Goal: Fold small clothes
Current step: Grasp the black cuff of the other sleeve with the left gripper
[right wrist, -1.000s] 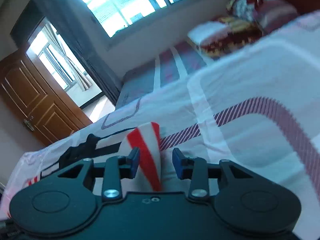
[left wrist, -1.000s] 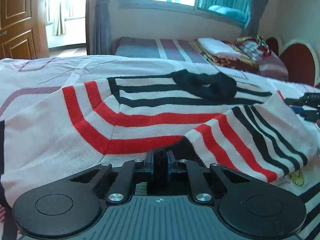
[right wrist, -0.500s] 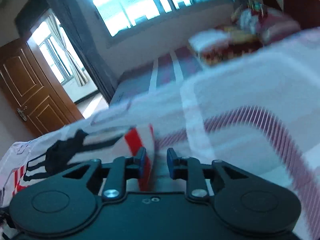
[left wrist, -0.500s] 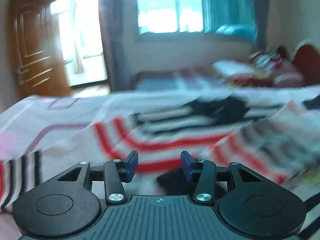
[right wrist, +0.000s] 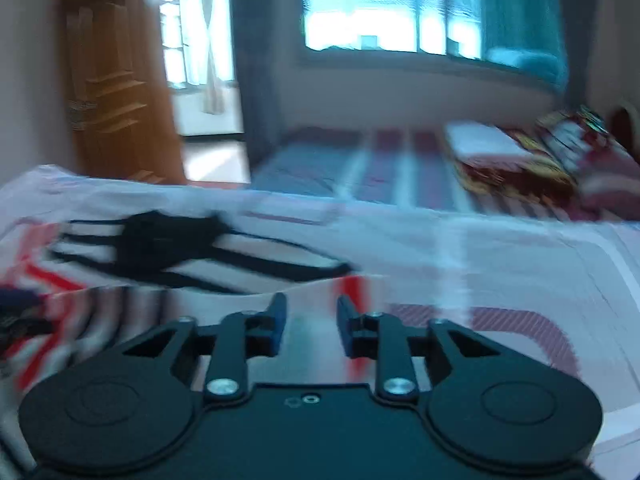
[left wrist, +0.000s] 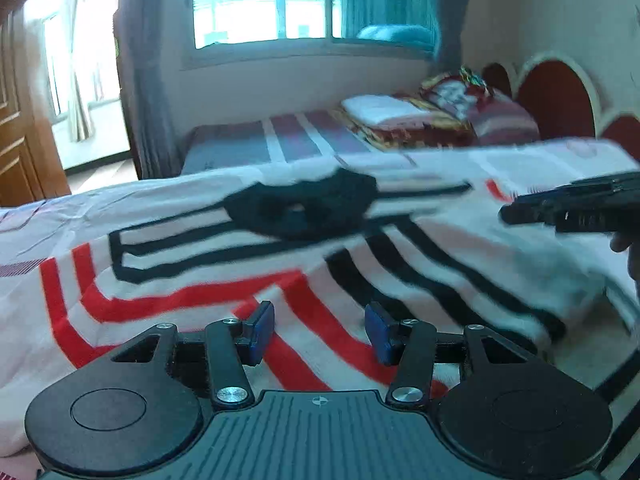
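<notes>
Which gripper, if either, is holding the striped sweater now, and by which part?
Neither. The left gripper and the right gripper are both opening above the striped sweater, which lies on the bed, with no cloth pinched between their fingers.

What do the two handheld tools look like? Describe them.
Both alike. Left tool: black body, ribbed grey top, two round black discs, silver screws, blue pads. Right tool: the same black build, smooth top, darker fingers.

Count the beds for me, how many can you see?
2. The near bed has a pale sheet, and the striped sweater lies on it. The far bed sits under the window. Others may be out of view.
</notes>
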Motion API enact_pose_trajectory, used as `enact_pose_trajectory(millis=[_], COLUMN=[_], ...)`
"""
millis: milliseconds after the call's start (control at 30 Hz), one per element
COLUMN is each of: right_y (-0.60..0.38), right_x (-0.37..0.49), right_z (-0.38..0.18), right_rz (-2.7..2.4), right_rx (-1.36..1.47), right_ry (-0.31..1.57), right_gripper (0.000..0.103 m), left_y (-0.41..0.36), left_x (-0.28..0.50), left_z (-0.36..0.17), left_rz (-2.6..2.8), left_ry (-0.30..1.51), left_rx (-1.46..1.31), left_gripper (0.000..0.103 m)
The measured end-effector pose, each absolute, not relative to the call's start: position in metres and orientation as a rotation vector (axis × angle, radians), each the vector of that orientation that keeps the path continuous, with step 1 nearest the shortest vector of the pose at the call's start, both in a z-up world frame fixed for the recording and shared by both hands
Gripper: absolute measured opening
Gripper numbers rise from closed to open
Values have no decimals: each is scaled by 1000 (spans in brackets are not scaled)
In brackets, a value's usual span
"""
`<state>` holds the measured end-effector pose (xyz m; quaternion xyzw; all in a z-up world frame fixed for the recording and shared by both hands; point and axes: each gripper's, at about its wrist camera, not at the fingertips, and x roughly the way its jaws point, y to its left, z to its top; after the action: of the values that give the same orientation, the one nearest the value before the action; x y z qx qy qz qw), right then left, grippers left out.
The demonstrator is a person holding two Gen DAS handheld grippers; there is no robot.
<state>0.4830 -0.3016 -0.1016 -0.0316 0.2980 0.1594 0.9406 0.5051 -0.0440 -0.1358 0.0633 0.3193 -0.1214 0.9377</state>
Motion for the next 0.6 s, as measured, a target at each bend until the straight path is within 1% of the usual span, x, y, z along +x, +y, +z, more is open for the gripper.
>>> enact_pose_trajectory(millis=[33,67,133,167,200,233,267,300,367,400,467,567,600], right_y=[-294,-285,-278,-274,-271,-273,-275,-273,-261,-261,-260,-261,-259], right_x=[478,479,472,467,460,446,432,426,427,420,415,401,399], right_z=[-108,-120,-131,-126,-118,-110,-105,-109,-133,-134,-123,-106,-102], right_rz=[351,335,289,272,270,288,326,351,323,306,260,231,219], right_rx=[-105,-171,-235,-244,-237,-206,-163,-156,-209,-199,-143,-38,-22], right_ry=[629,676,653,659,644,592,551,579,693,654,664,597,588], right_gripper=[29,25,25,27,32,36,44,45,47,47,48,59,59], left_y=[-47,-46,-47,-47,-44,-40,-37,-28,-12,-5,16,75,106], left_x=[506,503,492,478,464,458,462,462,466,462,445,416,405], left_z=[-146,-149,-140,-135,-133,-138,-146,-150,-146,-140,-129,-123,-122], left_rz=[-232,-211,-175,-147,-141,-157,-160,-167,-173,-148,-93,37,106], left_ry=[687,655,647,593,534,537,617,619,657,646,585,579,581], left_rx=[149,149,188,232,261,267,271,205,88,64,37,-59,-120], left_gripper=[54,61,62,66,84,87,87,87,87,87,87,87,87])
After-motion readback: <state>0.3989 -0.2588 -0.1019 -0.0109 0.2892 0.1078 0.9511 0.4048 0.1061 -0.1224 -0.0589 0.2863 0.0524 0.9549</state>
